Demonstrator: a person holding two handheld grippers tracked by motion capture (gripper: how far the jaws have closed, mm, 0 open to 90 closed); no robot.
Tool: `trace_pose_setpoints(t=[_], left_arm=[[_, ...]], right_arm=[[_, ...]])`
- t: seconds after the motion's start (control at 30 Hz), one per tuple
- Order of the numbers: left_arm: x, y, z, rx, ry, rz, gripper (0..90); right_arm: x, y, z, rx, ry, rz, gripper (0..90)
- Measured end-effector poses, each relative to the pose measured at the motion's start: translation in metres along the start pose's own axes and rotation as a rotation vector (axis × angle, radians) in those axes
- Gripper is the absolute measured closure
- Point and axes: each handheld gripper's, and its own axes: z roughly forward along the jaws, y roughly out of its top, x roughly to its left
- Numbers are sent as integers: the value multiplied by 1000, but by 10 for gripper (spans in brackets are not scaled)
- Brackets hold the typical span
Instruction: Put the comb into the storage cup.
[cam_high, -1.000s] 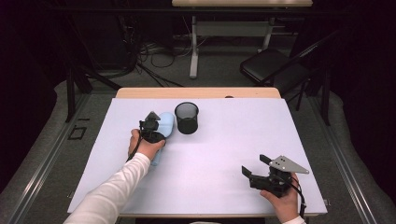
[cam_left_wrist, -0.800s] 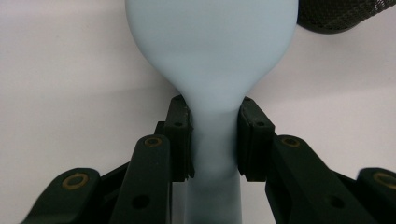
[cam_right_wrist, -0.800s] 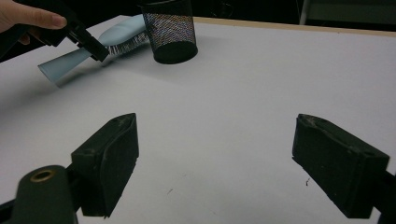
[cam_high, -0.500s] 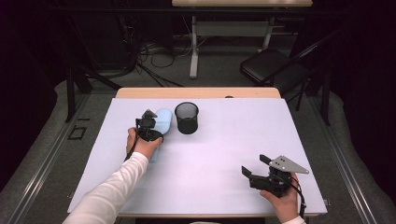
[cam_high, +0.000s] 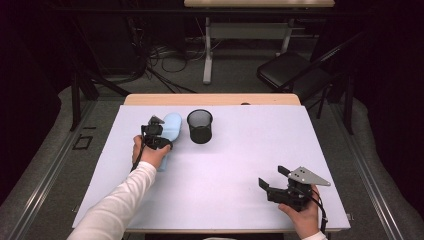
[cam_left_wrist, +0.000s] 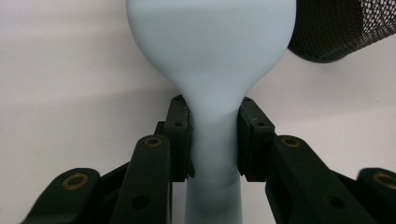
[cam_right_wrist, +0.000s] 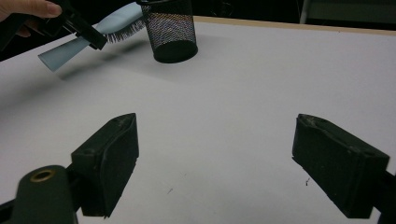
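The left gripper (cam_high: 159, 131), clamped on the narrow handle of the pale blue plastic hairbrush (cam_high: 170, 127), has shifted slightly toward the far side of the white table (cam_high: 240, 165), carrying the brush with it. The oval brush head now lies a little nearer the rim of the black wire-mesh cup (cam_high: 200, 126), just beside it and lifted off the tabletop, bristles facing down. The person's left hand (cam_high: 149, 152) has followed the same small displacement.

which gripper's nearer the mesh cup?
Left. The left gripper is just beside the mesh cup, clamped on the blue brush whose head sits next to it. The right gripper rests open at the table's near right, well away.
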Motion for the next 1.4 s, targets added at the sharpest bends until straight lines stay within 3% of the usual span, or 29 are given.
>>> trace_pose_setpoints(t=[0.27,0.77,1.4], left_arm=[[11,2,-7,-33,-15,26,697],[34,4,-35,-123,-50,19,697],[30,-6,-55,-184,-92,143,697]], right_arm=[[0,0,1,-1,2,4,142],[-1,-1,2,1,1,10,142],[0,-1,2,5,1,8,143]])
